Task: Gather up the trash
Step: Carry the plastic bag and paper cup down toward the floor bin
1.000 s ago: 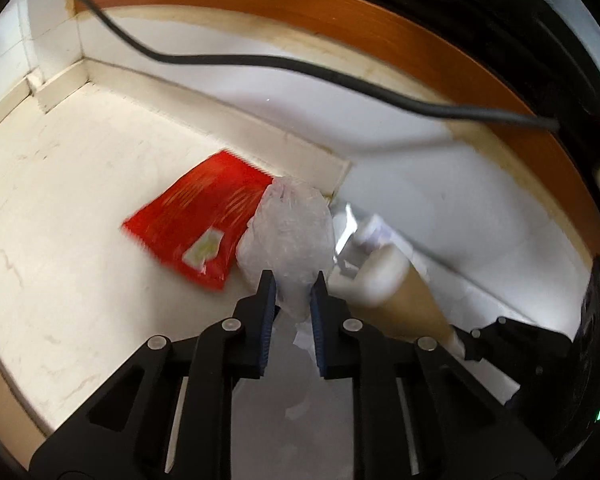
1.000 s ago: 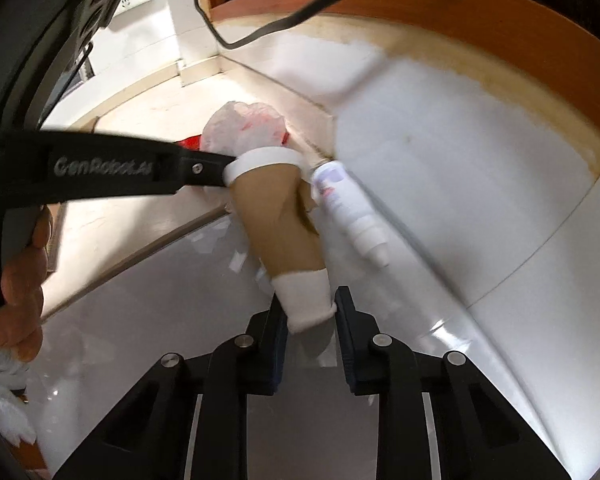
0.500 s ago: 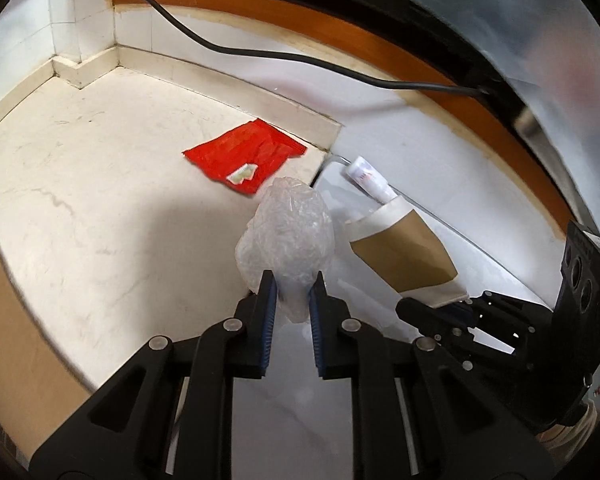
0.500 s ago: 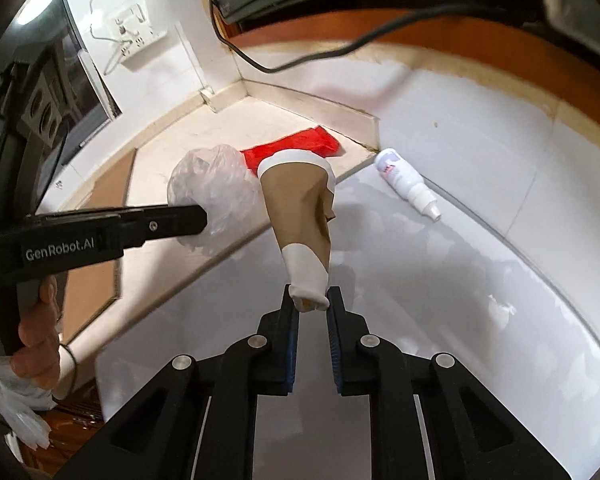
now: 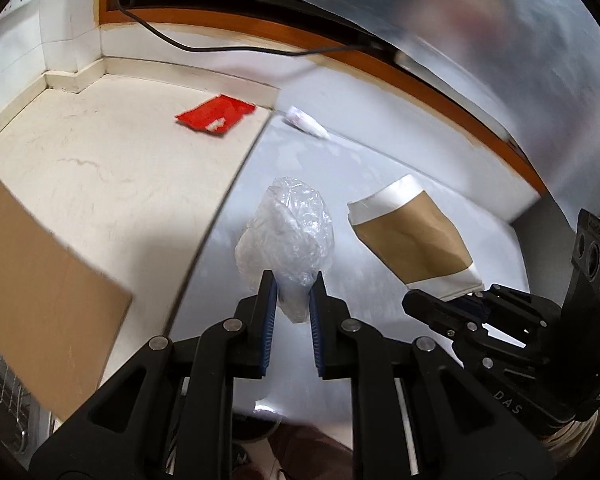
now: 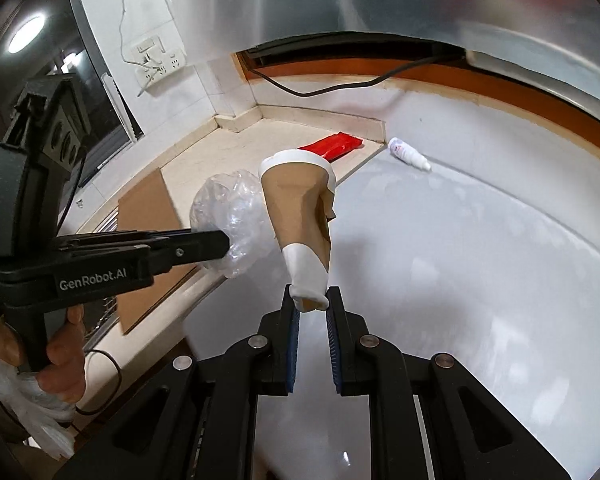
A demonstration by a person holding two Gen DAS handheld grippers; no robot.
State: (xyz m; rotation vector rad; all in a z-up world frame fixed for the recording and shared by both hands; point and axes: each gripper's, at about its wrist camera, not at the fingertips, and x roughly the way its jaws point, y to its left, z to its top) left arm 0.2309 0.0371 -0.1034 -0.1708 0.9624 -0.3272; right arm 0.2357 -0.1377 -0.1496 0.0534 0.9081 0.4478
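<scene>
My left gripper [image 5: 293,286] is shut on a crumpled clear plastic bag [image 5: 288,232] and holds it in the air; the bag also shows in the right wrist view [image 6: 232,216]. My right gripper [image 6: 312,300] is shut on the base of a crushed brown paper cup [image 6: 300,208] with a white rim, held up beside the bag; the cup also shows in the left wrist view [image 5: 412,232]. A red wrapper [image 5: 214,114] lies on the cream ledge. A small white bottle [image 5: 306,120] lies on the white surface next to it.
A cream ledge [image 5: 80,160] runs into a corner, with a brown cardboard sheet [image 5: 32,276] on it. A black cable [image 5: 220,46] hangs along the wood trim. A wall socket [image 6: 158,66] sits at upper left. A metal rack [image 5: 0,376] is at lower left.
Both grippers have pulled back and up from the corner with the bag and cup in them. The red wrapper and the white bottle now lie far off.
</scene>
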